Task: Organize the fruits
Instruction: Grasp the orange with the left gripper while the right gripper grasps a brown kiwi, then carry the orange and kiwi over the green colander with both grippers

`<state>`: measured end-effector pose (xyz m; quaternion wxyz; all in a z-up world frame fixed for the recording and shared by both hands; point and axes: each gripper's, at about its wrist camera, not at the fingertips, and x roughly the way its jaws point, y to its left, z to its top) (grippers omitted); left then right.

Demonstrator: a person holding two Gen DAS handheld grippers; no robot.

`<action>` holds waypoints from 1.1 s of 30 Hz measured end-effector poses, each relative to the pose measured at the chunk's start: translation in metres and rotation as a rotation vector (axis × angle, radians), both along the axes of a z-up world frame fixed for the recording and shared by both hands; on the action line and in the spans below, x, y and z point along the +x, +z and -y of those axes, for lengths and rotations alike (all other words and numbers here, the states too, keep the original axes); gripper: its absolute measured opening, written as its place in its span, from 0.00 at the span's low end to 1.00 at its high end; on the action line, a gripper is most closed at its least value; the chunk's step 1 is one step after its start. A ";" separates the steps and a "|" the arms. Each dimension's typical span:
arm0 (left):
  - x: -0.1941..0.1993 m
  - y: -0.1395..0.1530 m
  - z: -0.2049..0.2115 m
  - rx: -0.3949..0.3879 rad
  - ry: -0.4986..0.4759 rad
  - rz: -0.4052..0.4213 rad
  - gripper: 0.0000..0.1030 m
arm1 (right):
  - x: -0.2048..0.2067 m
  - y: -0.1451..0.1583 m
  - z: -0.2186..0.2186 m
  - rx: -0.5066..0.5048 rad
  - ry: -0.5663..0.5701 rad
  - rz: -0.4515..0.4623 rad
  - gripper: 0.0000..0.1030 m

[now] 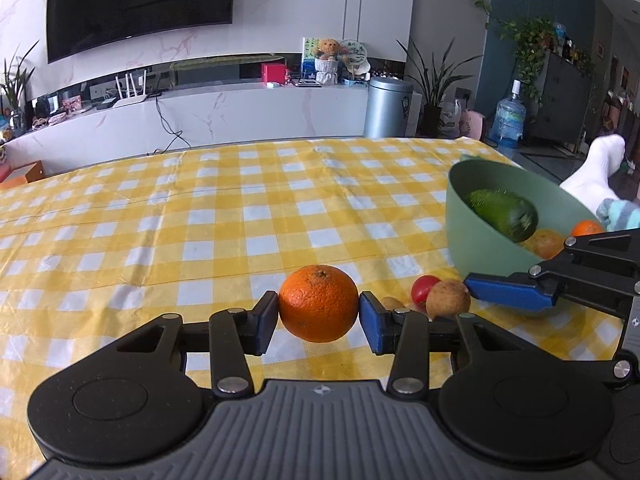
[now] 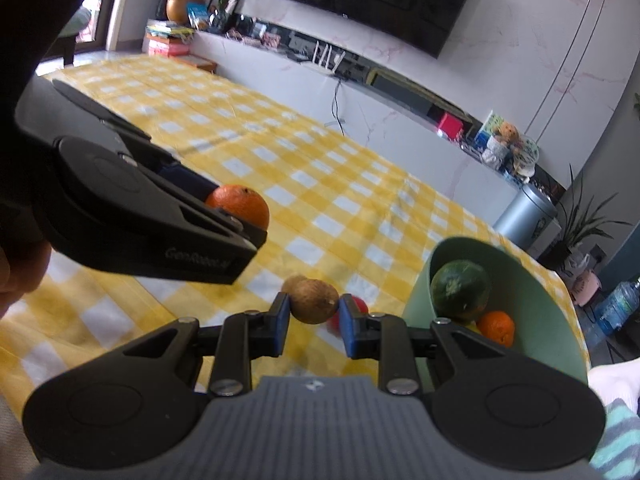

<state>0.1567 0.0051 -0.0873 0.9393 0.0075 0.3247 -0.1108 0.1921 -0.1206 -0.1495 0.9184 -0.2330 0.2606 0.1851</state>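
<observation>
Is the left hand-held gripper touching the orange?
Touching. In the left wrist view, both pads of the left hand-held gripper press against the sides of the orange, with no gap showing on either side.

Orange pinched between blue pads, off the cloth. Brown round fruit likewise pinched. Tomato on cloth. Green bowl holds a dark green fruit and small oranges.

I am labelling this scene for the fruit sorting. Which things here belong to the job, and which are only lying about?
Belong to the job:
- orange, in the left claw
- brown fruit, in the right claw
- red fruit on the cloth
- green bowl, already holding fruit

Only lying about:
- television
- metal bin
- water bottle
</observation>
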 end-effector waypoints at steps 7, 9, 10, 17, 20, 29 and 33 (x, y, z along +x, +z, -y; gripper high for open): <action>-0.012 0.026 0.011 0.001 0.022 0.045 0.48 | -0.014 0.028 0.010 0.055 0.036 0.086 0.22; -0.015 0.035 0.017 0.003 0.026 0.058 0.48 | -0.019 0.037 0.015 0.071 0.044 0.116 0.22; -0.017 0.040 0.019 0.002 0.027 0.065 0.48 | -0.021 0.041 0.018 0.075 0.046 0.133 0.22; -0.025 0.069 0.046 0.025 0.029 0.113 0.48 | -0.028 0.064 0.048 0.116 0.016 0.208 0.22; -0.027 0.080 0.063 0.046 0.015 0.136 0.48 | -0.026 0.069 0.066 0.142 -0.022 0.224 0.22; -0.024 0.088 0.121 0.098 -0.082 0.156 0.48 | -0.012 0.081 0.131 0.208 -0.137 0.226 0.22; -0.017 0.083 0.142 0.077 -0.136 0.110 0.48 | -0.008 0.075 0.156 0.206 -0.167 0.195 0.22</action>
